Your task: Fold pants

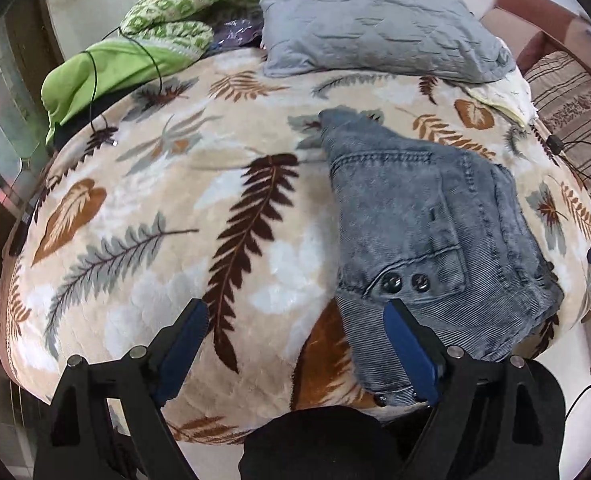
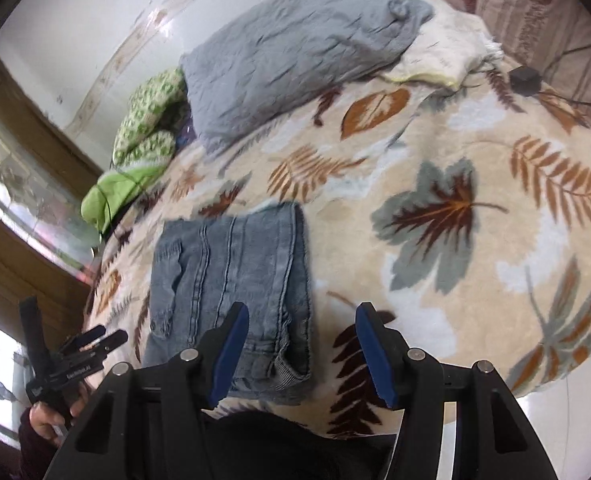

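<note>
Both grippers stand open and empty. Left gripper point(image 1: 297, 322) hovers with the folded pants point(image 1: 435, 216) just ahead to its right; right gripper point(image 2: 302, 330) has them ahead-left on the bed point(image 2: 475, 140), apparently released as finished.

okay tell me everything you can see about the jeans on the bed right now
The jeans are faded blue-grey denim, folded into a compact, roughly rectangular bundle lying flat on the leaf-patterned blanket near the bed's front edge. A pocket with two dark buttons, double-stitched seams and a ribbed waistband at the near edge all show. The layers sit slightly uneven, with one corner sticking out toward the grey pillow. In these views neither gripper grips them: one left gripper finger overlaps the near edge, and the right gripper is open beside them.
</note>
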A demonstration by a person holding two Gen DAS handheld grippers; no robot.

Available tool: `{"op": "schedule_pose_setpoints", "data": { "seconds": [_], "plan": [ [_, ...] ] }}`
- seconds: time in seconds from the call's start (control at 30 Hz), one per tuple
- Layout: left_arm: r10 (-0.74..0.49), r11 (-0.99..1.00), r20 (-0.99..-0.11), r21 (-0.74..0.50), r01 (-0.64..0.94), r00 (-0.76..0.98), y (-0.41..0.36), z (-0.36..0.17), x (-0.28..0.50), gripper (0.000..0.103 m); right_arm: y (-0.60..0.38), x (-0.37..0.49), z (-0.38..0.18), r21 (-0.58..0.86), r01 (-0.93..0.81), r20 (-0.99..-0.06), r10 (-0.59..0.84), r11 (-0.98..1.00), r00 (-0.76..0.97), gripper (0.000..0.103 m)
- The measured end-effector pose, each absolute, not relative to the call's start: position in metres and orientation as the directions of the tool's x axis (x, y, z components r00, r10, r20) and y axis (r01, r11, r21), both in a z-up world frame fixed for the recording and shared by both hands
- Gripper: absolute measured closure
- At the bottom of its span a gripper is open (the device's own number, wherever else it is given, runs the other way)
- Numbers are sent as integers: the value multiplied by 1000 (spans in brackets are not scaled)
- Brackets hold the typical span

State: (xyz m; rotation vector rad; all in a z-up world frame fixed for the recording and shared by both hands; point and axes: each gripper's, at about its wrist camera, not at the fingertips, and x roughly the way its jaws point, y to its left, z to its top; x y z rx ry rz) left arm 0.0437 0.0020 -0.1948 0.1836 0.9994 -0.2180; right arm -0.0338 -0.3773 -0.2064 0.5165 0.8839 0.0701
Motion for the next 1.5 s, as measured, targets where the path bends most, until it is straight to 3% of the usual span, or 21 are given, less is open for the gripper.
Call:
{"op": "schedule_pose_setpoints", "data": {
  "seconds": [0.67, 1.5],
  "plan": [
    [-75, 961, -742, 125, 247, 667, 1, -158, 21, 14, -295, -15, -202, 426, -38, -702, 357, 904, 617, 43],
    [-42, 943, -756, 185, 276, 653, -21, -170, 26, 14, -300, -4, -221, 438, -25, -726, 370, 899, 580, 43]
  ]
}}
